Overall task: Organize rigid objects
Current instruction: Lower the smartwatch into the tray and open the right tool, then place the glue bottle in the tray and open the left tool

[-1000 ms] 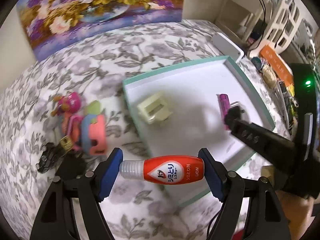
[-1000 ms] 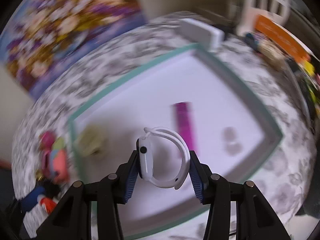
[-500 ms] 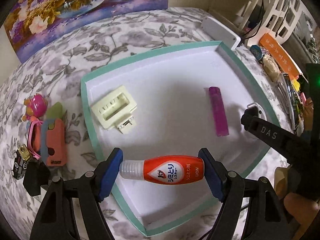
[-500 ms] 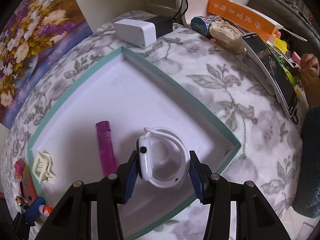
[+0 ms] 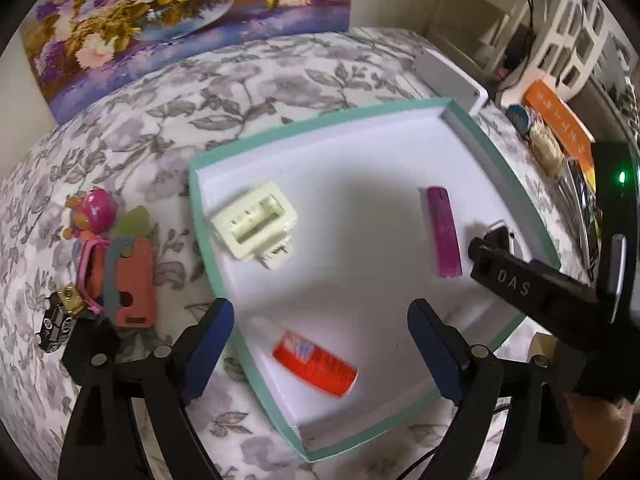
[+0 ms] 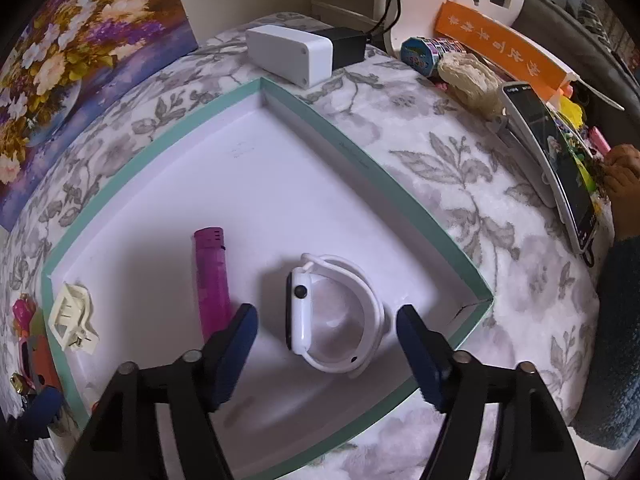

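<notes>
Both grippers have just been opening: the red stain-remover tube (image 5: 316,364), half a second ago clamped in the left gripper (image 5: 320,344), now lies blurred inside the tray (image 5: 500,148) near its nearest corner, and the white smartwatch (image 6: 336,316) stands on edge on the tray floor, free of the right gripper (image 6: 326,344). Each pair of jaws stands wide, touching nothing. A grey-flowered cloth (image 5: 260,80) covers the surface, with a flower painting (image 5: 168,12) beyond the tray. Inside the tray also lie a cream clip (image 5: 256,224) and a magenta lighter (image 6: 212,280), the lighter just beside the right gripper's left finger. Toys (image 5: 108,264) crowd the cloth left of the tray; a white box (image 6: 292,54) sits past its far corner. The tray's middle lies bare.
</notes>
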A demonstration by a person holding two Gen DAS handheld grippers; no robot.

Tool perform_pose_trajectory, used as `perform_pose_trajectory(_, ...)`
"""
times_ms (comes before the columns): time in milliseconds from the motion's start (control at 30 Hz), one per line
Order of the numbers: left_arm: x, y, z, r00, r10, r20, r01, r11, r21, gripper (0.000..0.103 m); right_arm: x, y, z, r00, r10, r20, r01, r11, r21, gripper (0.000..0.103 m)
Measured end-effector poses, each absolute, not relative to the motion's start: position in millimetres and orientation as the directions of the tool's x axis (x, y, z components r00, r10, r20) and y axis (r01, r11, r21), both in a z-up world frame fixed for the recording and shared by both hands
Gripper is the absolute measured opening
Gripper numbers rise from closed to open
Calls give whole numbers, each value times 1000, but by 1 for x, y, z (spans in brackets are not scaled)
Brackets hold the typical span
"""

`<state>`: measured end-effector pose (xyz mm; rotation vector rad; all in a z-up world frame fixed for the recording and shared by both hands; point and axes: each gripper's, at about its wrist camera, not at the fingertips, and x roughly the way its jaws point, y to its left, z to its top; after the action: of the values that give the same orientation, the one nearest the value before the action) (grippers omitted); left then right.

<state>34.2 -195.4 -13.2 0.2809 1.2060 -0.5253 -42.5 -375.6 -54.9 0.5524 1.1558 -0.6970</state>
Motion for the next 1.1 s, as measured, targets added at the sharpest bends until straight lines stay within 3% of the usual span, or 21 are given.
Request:
perform_pose_trajectory(300, 57, -145, -1, 329, -173, -928, 358, 932, -47, 92, -42, -373, -55, 252, -202, -946, 733, 679, 50, 93)
perform_pose_trajectory(467, 74, -96, 3, 333, -140, -932, 172, 981, -86, 92, -38, -364, -54, 265, -192, -945, 700, 712, 52, 93)
perform_pose_trajectory(600, 82, -61, 8, 340, -102, -935, 57, 994, -88, 92, -35, -356, -48, 289, -198, -937, 682, 730, 55, 101)
perform_pose_trajectory(1100, 85, 44, 41, 393, -6, -919, -164, 984, -76, 92, -15, -283, 22, 484, -176, -857, 554, 820, 145, 101)
